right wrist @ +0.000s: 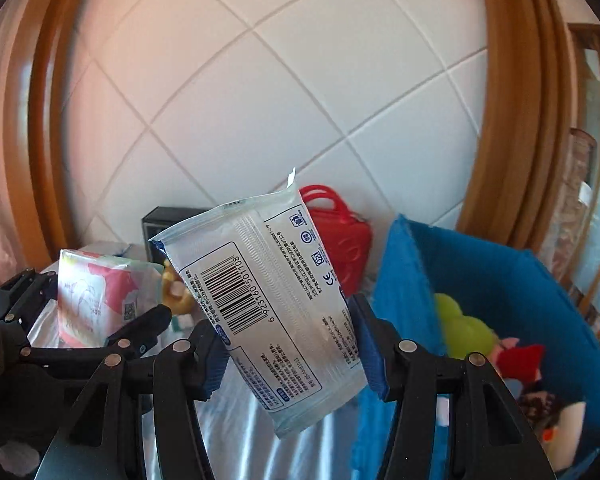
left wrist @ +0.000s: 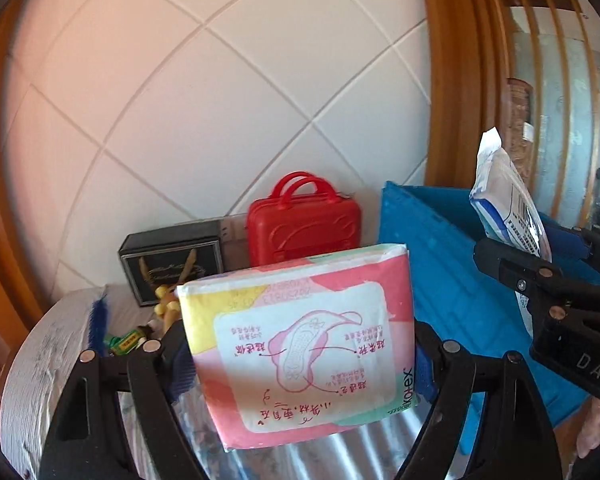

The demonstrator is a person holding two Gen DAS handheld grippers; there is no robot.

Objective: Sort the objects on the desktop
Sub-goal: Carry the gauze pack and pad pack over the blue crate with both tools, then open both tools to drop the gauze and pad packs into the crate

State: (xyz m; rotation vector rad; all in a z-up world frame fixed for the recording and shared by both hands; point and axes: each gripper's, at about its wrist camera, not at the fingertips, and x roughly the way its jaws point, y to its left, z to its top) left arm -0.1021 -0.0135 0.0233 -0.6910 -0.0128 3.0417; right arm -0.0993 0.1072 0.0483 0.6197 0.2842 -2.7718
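1. The left gripper (left wrist: 300,360) is clamped on a soft pink, yellow and white plastic pack of sanitary pads (left wrist: 300,344), its jaws pressing both sides; the pack hangs in the air above the table, its print upside down.
2. The right gripper (right wrist: 292,344) pinches a clear and white plastic pouch with a barcode (right wrist: 268,292) between its blue pads (right wrist: 370,356), the pouch tilted and lifted clear of the table.
3. Below both lies a shiny silver striped table cover (left wrist: 360,452).
4. On the right stands an open blue fabric storage box (right wrist: 500,272) holding a green soft toy (right wrist: 464,330) and other toys.
5. Against the white tiled wall (left wrist: 220,100) stand a small red plastic suitcase-shaped case (left wrist: 304,228) and, to its left, a black rectangular gift box (left wrist: 172,266).
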